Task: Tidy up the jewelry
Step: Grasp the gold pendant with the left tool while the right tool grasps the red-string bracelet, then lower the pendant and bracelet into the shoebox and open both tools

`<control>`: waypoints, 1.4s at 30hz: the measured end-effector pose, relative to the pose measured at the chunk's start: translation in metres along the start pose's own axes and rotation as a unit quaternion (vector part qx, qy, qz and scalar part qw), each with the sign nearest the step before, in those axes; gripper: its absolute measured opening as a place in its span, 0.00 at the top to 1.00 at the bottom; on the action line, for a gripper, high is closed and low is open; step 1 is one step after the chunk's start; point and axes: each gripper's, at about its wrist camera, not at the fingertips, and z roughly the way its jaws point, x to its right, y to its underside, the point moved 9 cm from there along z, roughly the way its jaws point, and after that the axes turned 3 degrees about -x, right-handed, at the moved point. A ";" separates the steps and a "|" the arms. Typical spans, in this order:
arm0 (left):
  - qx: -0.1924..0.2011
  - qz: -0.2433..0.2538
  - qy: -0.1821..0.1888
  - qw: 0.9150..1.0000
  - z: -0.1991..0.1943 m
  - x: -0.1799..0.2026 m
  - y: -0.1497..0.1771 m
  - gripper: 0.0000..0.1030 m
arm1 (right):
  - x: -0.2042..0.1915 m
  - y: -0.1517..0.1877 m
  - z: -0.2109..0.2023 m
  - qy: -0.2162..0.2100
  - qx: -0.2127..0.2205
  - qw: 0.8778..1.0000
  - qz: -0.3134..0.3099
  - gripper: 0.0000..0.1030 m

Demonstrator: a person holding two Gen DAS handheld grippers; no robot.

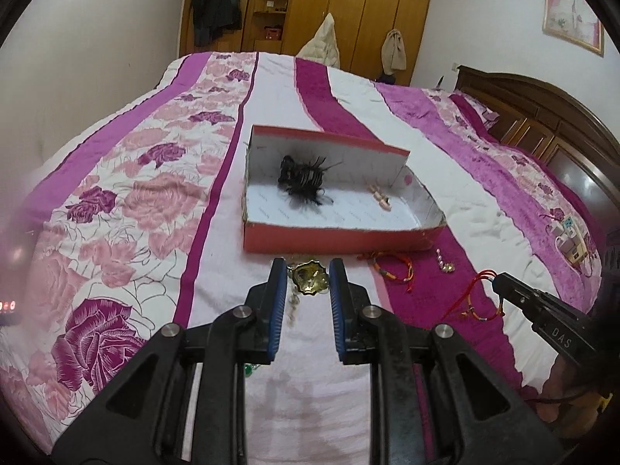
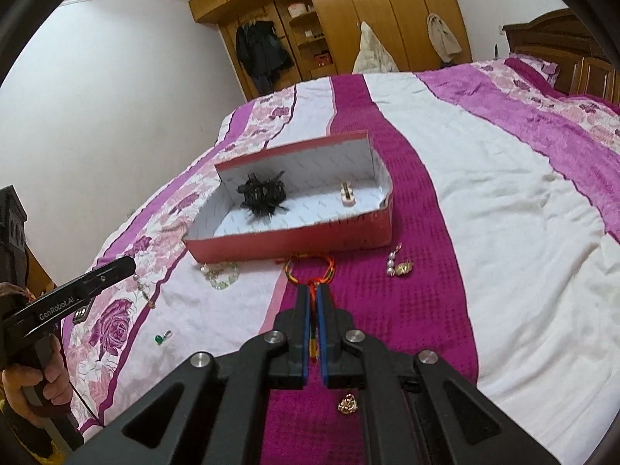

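Right wrist view: the right gripper (image 2: 314, 290) is pinched tight on a red cord bracelet (image 2: 310, 271) lying before the red box (image 2: 294, 242). Over on the bedspread (image 1: 128, 178), the left gripper (image 1: 308, 267) stands spread around a gold piece (image 1: 310, 279).

Straight ahead of the claws spreads a wide bed (image 2: 484, 178) under a pink, magenta and white floral quilt. Beyond it stands a tall wooden wardrobe (image 2: 348, 11) hung with coats; a dark headboard (image 1: 542, 124) lies rightward, white walls (image 2: 116, 77) leftward.
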 end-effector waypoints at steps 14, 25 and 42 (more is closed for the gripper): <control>0.053 0.016 -0.005 0.998 -0.011 0.011 -0.038 0.87 | -0.012 -0.037 -0.021 -0.013 0.047 0.999 -0.016 0.95; 0.082 0.019 -0.004 0.996 -0.003 0.013 -0.073 0.87 | -0.019 -0.085 -0.021 -0.013 0.087 0.995 -0.038 0.95; 0.092 0.010 -0.004 0.996 0.048 0.007 -0.112 0.87 | -0.010 -0.141 0.028 0.006 0.096 0.994 -0.047 0.95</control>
